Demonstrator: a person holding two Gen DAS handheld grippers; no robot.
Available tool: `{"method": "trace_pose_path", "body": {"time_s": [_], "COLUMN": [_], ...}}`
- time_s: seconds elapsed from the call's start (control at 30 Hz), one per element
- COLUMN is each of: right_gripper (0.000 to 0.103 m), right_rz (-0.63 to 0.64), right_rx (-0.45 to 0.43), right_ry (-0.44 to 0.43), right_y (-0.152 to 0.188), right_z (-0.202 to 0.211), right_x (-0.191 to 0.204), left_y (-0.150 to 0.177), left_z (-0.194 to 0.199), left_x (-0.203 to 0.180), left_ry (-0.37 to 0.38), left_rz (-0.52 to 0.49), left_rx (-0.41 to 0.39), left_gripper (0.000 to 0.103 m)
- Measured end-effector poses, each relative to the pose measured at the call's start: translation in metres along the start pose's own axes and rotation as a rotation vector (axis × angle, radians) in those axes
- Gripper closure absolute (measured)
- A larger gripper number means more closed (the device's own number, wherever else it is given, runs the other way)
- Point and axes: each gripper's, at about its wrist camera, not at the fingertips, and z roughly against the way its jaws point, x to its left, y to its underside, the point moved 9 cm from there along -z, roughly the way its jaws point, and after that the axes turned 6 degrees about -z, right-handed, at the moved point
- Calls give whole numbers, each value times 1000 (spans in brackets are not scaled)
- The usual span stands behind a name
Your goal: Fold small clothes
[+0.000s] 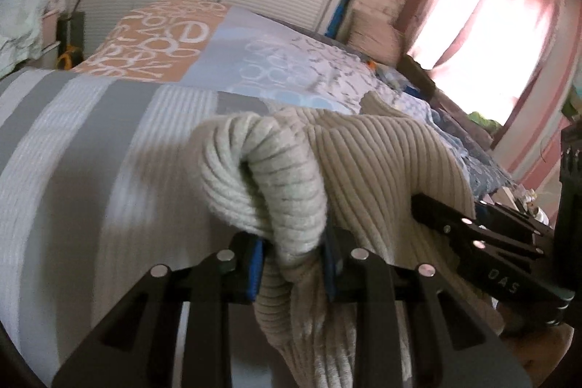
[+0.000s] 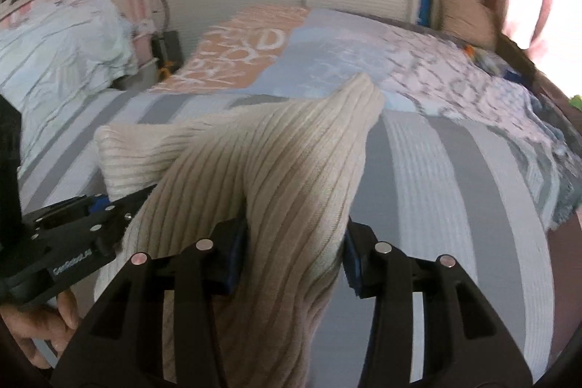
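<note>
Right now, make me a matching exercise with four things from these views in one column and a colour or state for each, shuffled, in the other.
Column one:
1. sweater
2. left gripper
3. curtain
4. bed cover

Column two:
A. pink, with light coming through
B. grey and white stripes
C. cream ribbed knit, lifted off the bed
D. shut on a bunched fold of knit

Pairs: 1-C, 2-D, 3-A, 4-B
</note>
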Motion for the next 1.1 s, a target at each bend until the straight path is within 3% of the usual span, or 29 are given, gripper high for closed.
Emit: {"method": "trace_pose_path", "body": {"time_s": [0.27,0.4,0.47,0.7,0.87,0.9,0.93,0.97,1.03,1.1], "right_gripper": [58,52,43,39,35,29,12,3,3,3], "right_rz": [-46,-22,4,67,9,-20,-34,-39,-22,0], "right_rx": [21,49,39,60,31,-15,-54,-102,-139,-130], "right_ry": [61,73,107,164,157,143,132,118,111,115], "right_y": [5,24,36,101,116,112,108,102,97,100], "right_z": [3,1,6,30,59,75,88,107,129,148], "right_x": [-85,-100,-99,-99,-99,-96,-91,-83,-66,-45], "left_y": [-7,3,13,55,66,68,70,72,75,79], "left_z": [-45,-48,-44,-26,-1,7,16,30,59,98], "left_x": [-73,-71,-63,-62,-52,-49,-45,-38,-27,-7], "left_ry": [40,-23,-32,-41,-34,-42,-58,-84,-123,-232], "left_rz": [-53,-85,-85,-171,-162,-169,-175,-175,-186,-218], "left_rx": [28,42,55,86,61,53,43,31,-3,-49], "left_gripper": [76,71,65,59,49,49,48,47,29,22]}}
